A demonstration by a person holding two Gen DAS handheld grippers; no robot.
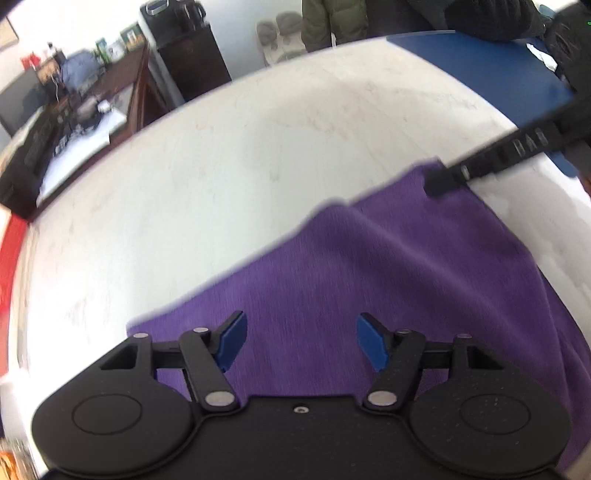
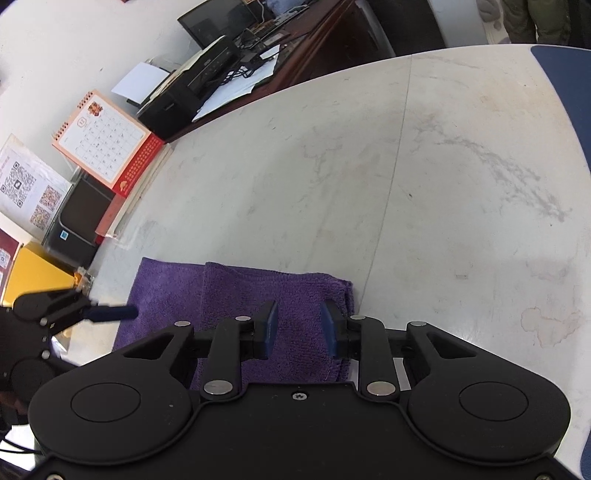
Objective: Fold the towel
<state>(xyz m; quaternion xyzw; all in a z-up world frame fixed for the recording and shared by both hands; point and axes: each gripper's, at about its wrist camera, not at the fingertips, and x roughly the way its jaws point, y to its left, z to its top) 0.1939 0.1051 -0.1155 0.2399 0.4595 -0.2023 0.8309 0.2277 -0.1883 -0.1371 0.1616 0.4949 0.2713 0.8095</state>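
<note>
A purple towel [image 1: 388, 258] lies on the white table [image 1: 184, 184]. In the right wrist view the towel [image 2: 240, 288] has a doubled layer on its right part and a single layer showing at its left. My left gripper [image 1: 301, 328] hovers open over the towel's near part, with nothing between its blue pads. It shows in the right wrist view as the left gripper [image 2: 110, 313] at the towel's left edge. My right gripper [image 2: 299, 317] stands over the doubled part, jaws narrowly apart, with flat cloth showing in the gap. From the left wrist view the right gripper [image 1: 439, 182] touches the towel's far corner.
A blue mat [image 1: 491, 70] covers the table's far right corner, where a person's dark sleeve [image 1: 491, 14] rests. Along the left edge stand a desk calendar [image 2: 103, 144], a black box [image 2: 81, 218] and a yellow box [image 2: 33, 273]. A cluttered desk [image 2: 229, 74] stands beyond.
</note>
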